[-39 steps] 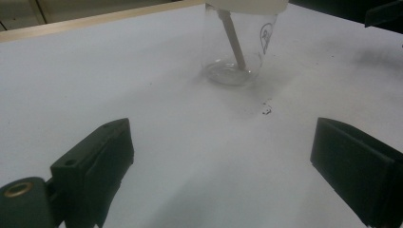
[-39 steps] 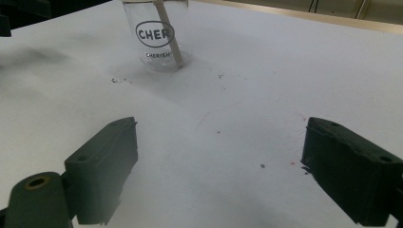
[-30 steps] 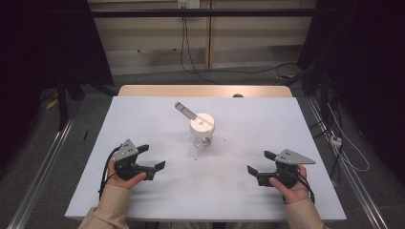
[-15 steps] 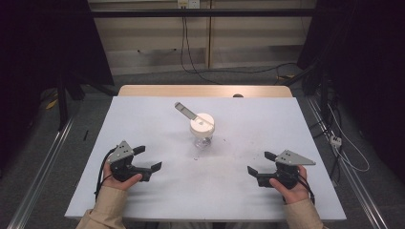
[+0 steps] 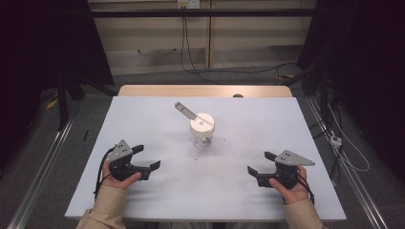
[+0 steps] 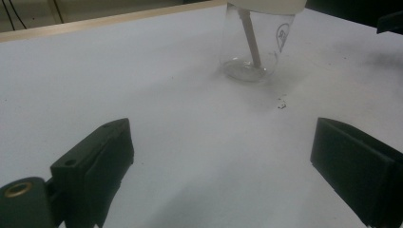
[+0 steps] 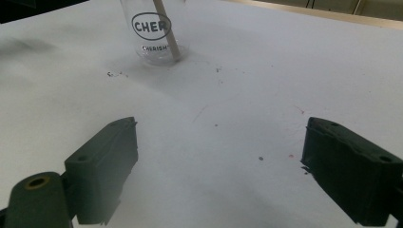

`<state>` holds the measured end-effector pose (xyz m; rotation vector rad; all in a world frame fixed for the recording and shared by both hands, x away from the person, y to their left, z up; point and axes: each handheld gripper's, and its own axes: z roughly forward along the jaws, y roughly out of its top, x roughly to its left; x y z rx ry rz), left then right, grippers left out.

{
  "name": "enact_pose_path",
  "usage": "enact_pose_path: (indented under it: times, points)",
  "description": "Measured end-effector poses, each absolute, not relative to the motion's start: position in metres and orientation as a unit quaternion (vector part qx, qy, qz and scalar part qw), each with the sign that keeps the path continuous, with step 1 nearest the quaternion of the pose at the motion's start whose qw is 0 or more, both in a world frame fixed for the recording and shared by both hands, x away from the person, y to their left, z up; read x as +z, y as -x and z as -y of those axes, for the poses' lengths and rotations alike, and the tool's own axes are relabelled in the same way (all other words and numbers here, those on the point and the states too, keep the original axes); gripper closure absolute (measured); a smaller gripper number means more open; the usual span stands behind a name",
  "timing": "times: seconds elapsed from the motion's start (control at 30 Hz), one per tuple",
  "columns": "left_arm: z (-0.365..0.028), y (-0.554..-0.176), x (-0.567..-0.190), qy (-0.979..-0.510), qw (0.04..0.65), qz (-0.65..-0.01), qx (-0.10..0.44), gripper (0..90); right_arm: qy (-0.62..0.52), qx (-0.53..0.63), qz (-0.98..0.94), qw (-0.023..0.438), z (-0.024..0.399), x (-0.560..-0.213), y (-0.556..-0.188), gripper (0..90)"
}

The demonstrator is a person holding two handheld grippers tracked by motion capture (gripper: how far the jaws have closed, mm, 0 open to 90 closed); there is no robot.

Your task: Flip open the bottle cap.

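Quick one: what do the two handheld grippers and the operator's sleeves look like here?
Both grippers, left gripper and right gripper, are black, each with two blocky black jaws and a grey three-cornered plate on top. A brass-coloured fitting sits at a jaw base. Black cables trail off. The sleeves are beige.

- The left gripper (image 5: 146,157) rests low on the person's left, jaws spread wide and holding nothing.
- The right gripper (image 5: 261,162) sits opposite, jaws likewise apart, pointing inward.
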<state>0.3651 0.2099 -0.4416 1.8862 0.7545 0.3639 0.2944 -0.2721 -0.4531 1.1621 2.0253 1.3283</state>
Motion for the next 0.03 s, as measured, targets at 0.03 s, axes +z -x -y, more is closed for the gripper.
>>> enact_pose_path:
  times: [0.03]
  points:
    - [-0.2092, -0.3654, -0.4422, -0.784, 0.513, -0.315, 0.150, 6.7, -0.423, 0.480, -0.735, 0.224, 0.2718, -0.4534, -0.2943, 11.4]
